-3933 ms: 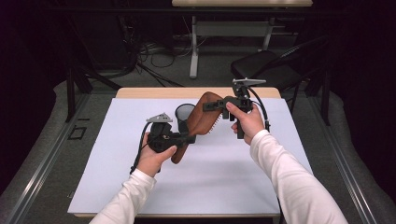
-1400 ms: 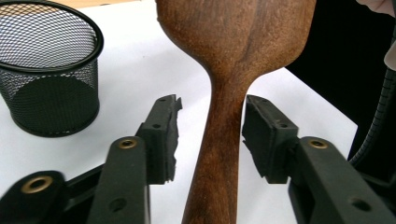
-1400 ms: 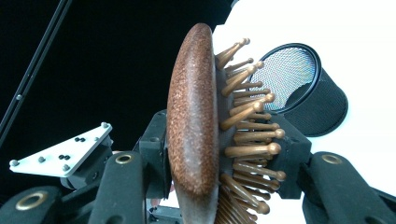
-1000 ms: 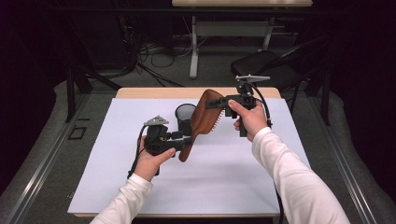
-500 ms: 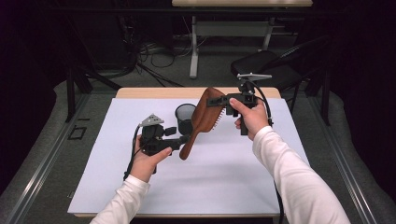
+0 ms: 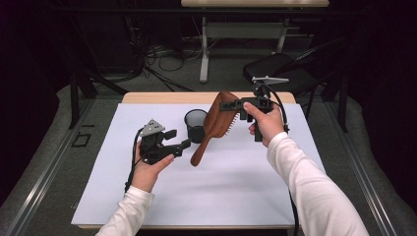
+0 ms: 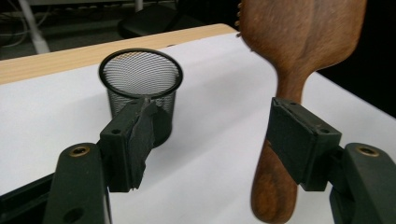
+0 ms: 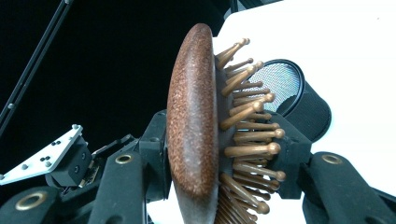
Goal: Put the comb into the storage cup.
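Right hand-held gripper: raised above the far middle of the tabletop, its jaws clamped on the head of the hairbrush; in the right gripper view one jaw presses the smooth wooden back and the other sits among the bristle pegs.
Hairbrush: brown wood, held tilted, head up at the far right, handle slanting down toward the near left; the handle end is low over the white sheet, and I cannot tell if it touches.
Left hand-held gripper: held at the left middle of the tabletop, jaws spread wide apart with nothing between them; in the left gripper view the brush handle hangs just behind the right-side jaw, apart from the pads.
Mesh cup: black, upright, open mouth up, standing on the sheet just left of the brush and beyond the left hand-held gripper.
Tabletop: pale wood at the far edge, covered by a white sheet.
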`<state>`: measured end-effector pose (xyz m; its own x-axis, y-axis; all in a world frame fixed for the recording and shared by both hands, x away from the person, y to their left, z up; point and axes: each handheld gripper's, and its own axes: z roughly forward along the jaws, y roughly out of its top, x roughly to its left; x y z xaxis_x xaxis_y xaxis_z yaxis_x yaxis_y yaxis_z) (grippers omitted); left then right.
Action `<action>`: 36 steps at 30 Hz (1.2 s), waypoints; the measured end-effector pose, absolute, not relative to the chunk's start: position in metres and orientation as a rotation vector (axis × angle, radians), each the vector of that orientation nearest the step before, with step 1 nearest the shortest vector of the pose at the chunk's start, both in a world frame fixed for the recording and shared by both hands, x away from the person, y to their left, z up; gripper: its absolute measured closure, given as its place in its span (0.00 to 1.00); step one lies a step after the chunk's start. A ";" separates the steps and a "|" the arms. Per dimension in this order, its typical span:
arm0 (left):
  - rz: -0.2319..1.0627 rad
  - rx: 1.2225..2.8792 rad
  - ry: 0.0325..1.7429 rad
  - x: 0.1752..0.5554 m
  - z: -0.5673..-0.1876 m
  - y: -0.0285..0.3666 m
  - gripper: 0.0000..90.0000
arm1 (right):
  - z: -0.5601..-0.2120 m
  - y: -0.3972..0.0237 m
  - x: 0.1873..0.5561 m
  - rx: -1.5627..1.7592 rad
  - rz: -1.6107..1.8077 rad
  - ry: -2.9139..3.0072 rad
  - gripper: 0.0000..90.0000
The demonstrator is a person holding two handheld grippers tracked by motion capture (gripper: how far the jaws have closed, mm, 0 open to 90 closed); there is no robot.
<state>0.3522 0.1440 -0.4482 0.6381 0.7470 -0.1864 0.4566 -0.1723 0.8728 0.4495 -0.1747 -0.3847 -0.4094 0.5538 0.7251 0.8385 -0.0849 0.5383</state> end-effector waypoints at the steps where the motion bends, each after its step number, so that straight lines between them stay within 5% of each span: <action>1: 0.366 1.815 0.973 0.352 -0.449 0.144 0.35 | -0.385 -0.175 0.450 -1.521 -1.493 -1.915 0.55; 10: 0.366 1.821 0.990 0.353 -0.452 0.144 0.33 | -0.384 -0.175 0.449 -1.524 -1.497 -1.909 0.55; 16: 0.326 1.807 1.051 0.358 -0.459 0.153 0.17 | -0.384 -0.177 0.449 -1.535 -1.506 -1.919 0.55; 30: 0.297 1.731 1.147 0.363 -0.467 0.172 0.00 | -0.384 -0.176 0.451 -1.548 -1.516 -1.916 0.55; 36: 0.277 1.732 1.173 0.366 -0.472 0.176 0.00 | -0.383 -0.176 0.451 -1.555 -1.517 -1.917 0.55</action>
